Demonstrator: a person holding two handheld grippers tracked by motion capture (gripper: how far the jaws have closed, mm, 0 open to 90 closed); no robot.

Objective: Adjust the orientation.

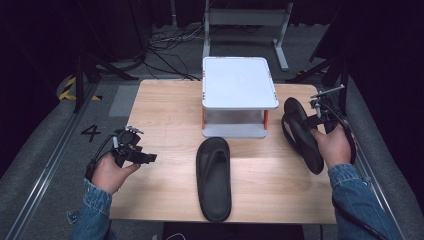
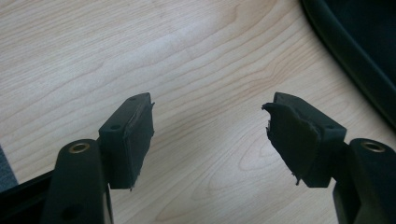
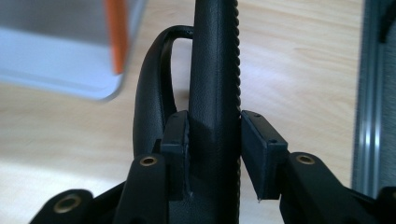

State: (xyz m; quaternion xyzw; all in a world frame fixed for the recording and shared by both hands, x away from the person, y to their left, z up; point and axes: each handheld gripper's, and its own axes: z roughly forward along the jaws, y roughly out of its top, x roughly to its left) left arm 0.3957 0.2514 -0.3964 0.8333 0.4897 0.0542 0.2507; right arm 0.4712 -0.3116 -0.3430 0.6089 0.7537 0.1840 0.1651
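From the high view, the right gripper [image 1: 311, 116] is at the table's [image 1: 165, 110] right edge, clamped on a black sandal [image 1: 301, 134] that stands on its side, toe end away from the person. The right hand [image 1: 334, 145] holds that gripper from behind the sandal. A second sandal [image 1: 214, 177] lies flat, sole down, at the middle of the table's near half, just in front of a white stand [image 1: 239, 82] with orange posts. The left gripper [image 1: 134, 150] sits above the table's left edge in the left hand [image 1: 111, 172], well apart from both sandals, jaws pointing toward the middle of the table.

In the left gripper view, the left gripper [image 2: 209, 140] has its jaws wide apart with nothing between them, only bare wood of the table [image 2: 140, 51] beneath. The edge of the flat sandal [image 2: 359, 56] shows at the upper right.

In the right gripper view, the right gripper [image 3: 214, 149] presses both pads against the sole of the held sandal [image 3: 214, 70], which stands edge-on between the jaws; its strap [image 3: 152, 84] arches out to the left. A corner of the stand [image 3: 70, 51] with an orange post is at the upper left, blurred. The table [image 3: 299, 70] lies behind.
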